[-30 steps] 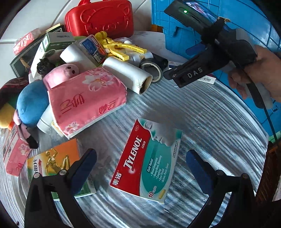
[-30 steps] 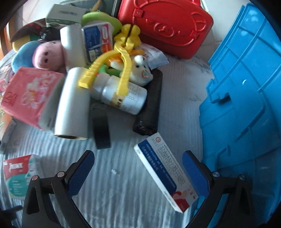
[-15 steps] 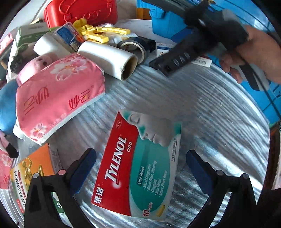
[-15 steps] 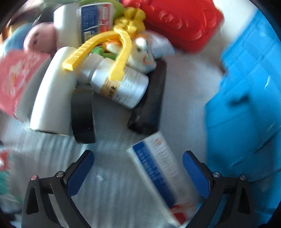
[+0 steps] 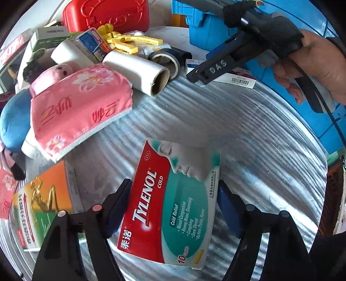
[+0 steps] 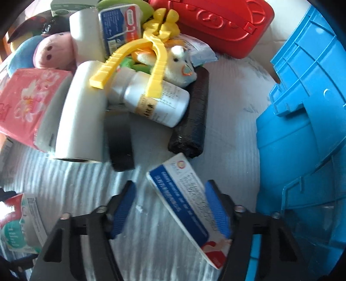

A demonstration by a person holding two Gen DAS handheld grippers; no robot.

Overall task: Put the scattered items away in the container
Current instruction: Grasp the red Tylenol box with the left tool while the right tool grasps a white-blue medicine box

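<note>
The left gripper (image 5: 174,203) was closing, its blue pads at either long edge of the Tylenol box (image 5: 170,205), which lay flat on the ribbed silver mat (image 5: 248,138); the pads looked to be just meeting the box, though a firm clamp could not be told. The right gripper (image 6: 170,207) was closing too, with the blue-and-white medicine box (image 6: 186,207) between its fingers: the right pad touched the box's edge, while the left pad stood apart from it.

Beyond the Tylenol box, to its upper left, lay a pink tissue pack (image 5: 77,108), and just left of the box an orange-and-green carton (image 5: 41,207). Past the tissue pack sat a white roll (image 5: 138,71), a tape ring (image 5: 167,62), yellow plastic tongs (image 5: 129,42) and a red case (image 5: 106,14). The blue container (image 6: 302,129) stood well to the Tylenol box's right, just beside the medicine box. A hand (image 5: 313,64) held the right gripper's handle above the mat.
</note>
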